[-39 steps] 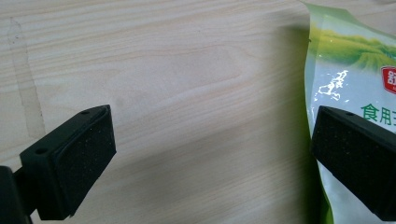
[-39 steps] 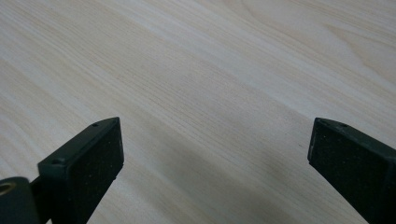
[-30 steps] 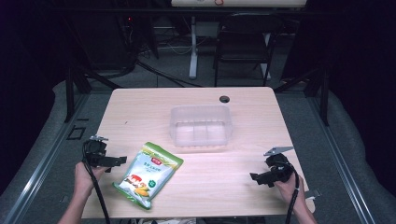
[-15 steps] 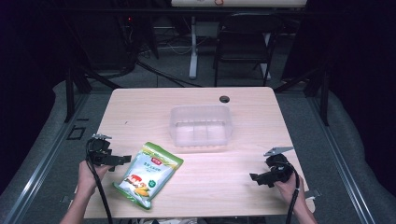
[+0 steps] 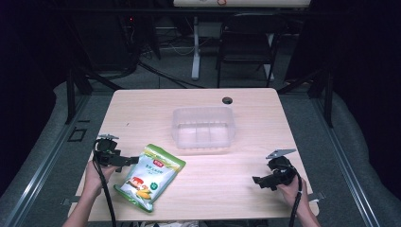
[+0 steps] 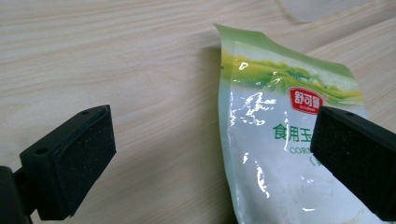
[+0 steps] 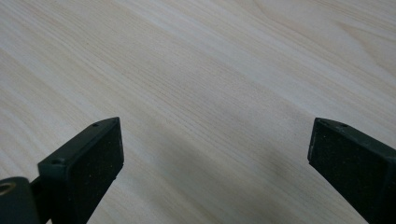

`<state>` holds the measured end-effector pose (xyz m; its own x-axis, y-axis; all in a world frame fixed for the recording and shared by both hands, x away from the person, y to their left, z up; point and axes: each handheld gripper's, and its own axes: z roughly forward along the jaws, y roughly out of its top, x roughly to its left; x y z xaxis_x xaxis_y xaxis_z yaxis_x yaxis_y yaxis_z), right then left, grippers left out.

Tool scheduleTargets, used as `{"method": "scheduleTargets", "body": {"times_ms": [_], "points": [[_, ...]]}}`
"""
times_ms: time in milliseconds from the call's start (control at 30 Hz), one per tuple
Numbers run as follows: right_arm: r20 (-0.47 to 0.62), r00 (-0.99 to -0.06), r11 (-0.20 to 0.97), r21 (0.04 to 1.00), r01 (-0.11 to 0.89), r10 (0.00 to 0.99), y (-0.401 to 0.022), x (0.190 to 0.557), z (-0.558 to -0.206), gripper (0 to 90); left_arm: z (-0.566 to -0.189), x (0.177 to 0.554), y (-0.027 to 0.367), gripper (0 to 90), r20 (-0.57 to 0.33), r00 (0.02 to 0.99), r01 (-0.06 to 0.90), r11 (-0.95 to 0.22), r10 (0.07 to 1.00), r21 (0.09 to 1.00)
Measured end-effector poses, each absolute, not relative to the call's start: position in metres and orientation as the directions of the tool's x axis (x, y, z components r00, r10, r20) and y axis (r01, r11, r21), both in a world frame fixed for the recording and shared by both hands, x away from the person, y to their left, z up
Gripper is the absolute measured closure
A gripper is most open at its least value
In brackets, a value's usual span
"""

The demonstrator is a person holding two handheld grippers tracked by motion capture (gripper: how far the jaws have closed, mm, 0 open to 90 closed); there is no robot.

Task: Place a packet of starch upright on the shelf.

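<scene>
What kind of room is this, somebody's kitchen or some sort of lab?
Most likely a lab or recording studio, not a kitchen. A lone wooden table stands in a dark room with cables on the floor, and a person holds cabled grippers, left and right.

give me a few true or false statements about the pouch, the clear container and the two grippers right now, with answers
1. The green pouch lies flat on the table. True.
2. The pouch sits inside the clear container. False: it lies on the table, nearer the person than the container.
3. The left gripper has its jaws open beside the pouch's edge. True.
4. The right gripper is shut on the pouch. False: its jaws are open over bare wood, away from the pouch.
5. The clear container has a lid on. False: it stands open-topped, its dividers visible.
</scene>
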<state>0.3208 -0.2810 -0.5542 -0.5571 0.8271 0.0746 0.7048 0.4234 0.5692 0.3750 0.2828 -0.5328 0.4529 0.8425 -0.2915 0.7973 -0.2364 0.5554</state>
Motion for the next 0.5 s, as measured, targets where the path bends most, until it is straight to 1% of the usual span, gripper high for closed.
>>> {"method": "scheduleTargets", "body": {"times_ms": [300, 333, 500], "points": [[0.081, -0.565, 0.425, 0.573, 0.701, 0.821, -0.279, 0.322, -0.555, 2.9, -0.533, 0.381, 0.271, 0.2, -0.312, 0.477, 0.796, -0.252, 0.822, 0.550], [0.085, -0.565, 0.425, 0.571, 0.703, 0.820, -0.279, 0.322, -0.555, 2.9, -0.534, 0.382, 0.270, 0.2, -0.331, 0.472, 0.801, -0.242, 0.817, 0.547], [0.083, -0.567, 0.430, 0.564, 0.705, 0.820, -0.279, 0.322, -0.555, 2.9, -0.536, 0.385, 0.264, 1.2, -0.335, 0.481, 0.802, -0.253, 0.810, 0.541]]}}
